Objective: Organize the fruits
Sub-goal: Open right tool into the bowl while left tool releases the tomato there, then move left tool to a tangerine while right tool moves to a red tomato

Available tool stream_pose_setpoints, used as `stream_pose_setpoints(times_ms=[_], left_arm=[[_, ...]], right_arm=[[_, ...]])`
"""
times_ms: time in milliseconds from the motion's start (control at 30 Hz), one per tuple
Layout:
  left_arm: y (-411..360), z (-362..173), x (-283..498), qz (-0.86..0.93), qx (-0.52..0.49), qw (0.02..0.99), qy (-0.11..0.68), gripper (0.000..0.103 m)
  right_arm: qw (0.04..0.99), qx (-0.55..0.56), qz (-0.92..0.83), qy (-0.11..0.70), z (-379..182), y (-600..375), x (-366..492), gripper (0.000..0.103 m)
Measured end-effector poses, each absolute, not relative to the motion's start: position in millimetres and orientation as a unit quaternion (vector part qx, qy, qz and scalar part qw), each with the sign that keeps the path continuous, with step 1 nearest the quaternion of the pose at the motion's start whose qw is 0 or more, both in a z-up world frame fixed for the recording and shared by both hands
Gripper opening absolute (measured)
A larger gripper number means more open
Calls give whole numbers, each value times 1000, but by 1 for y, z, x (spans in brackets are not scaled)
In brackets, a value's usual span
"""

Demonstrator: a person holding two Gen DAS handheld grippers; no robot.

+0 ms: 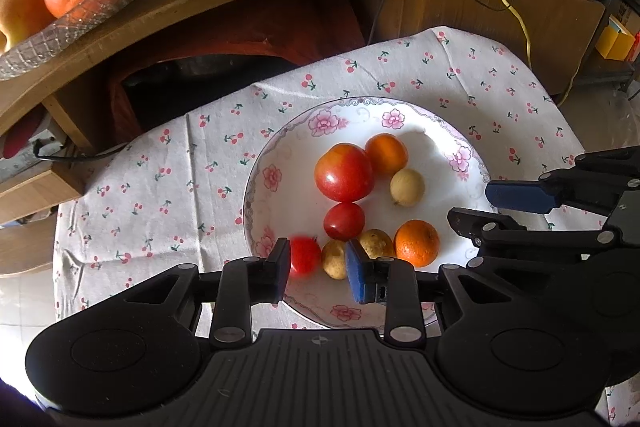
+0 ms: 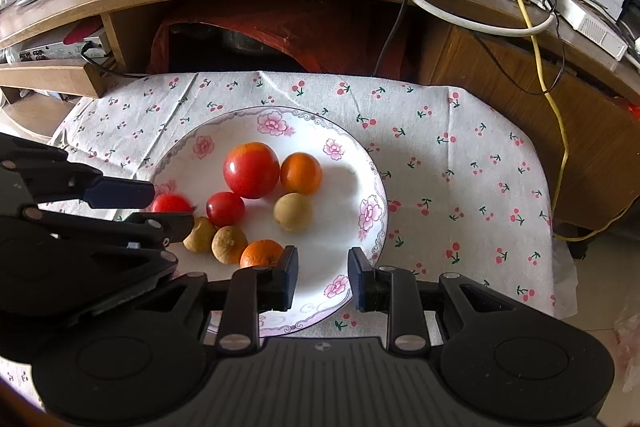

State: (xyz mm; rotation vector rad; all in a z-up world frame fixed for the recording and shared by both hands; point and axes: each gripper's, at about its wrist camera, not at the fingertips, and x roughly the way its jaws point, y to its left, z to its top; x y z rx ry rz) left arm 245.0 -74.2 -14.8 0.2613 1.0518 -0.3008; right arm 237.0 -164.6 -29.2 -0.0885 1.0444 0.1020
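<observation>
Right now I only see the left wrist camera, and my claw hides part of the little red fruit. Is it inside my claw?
Observer: Yes. In the right wrist view, the little red fruit lies between the left claw's fingertips. It's blurry, so I can't tell whether they touch it.
Operator: Is the other claw holding anything?
Observer: No. The right claw is open, with only bare plate between its fingers.
Operator: What's closest to it?
Observer: An orange sits right beside its left finger, outside the gap.
</observation>
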Motion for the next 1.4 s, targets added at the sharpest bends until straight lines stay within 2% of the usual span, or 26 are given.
stream_pose_setpoints(times_ms=[667,1233,1400], left_arm=[[-71,-9,237,-144,130,848,494,47],[-42,-5,204,-149,136,841,502,49],[-31,-3,198,-152,130,840,504,53]], right_arm=[[866,-42,54,496,-22,-159,226,28],[852,-60,94,511,-26,-125,190,28],[846,-53,115,518,-29,-115,179,28]])
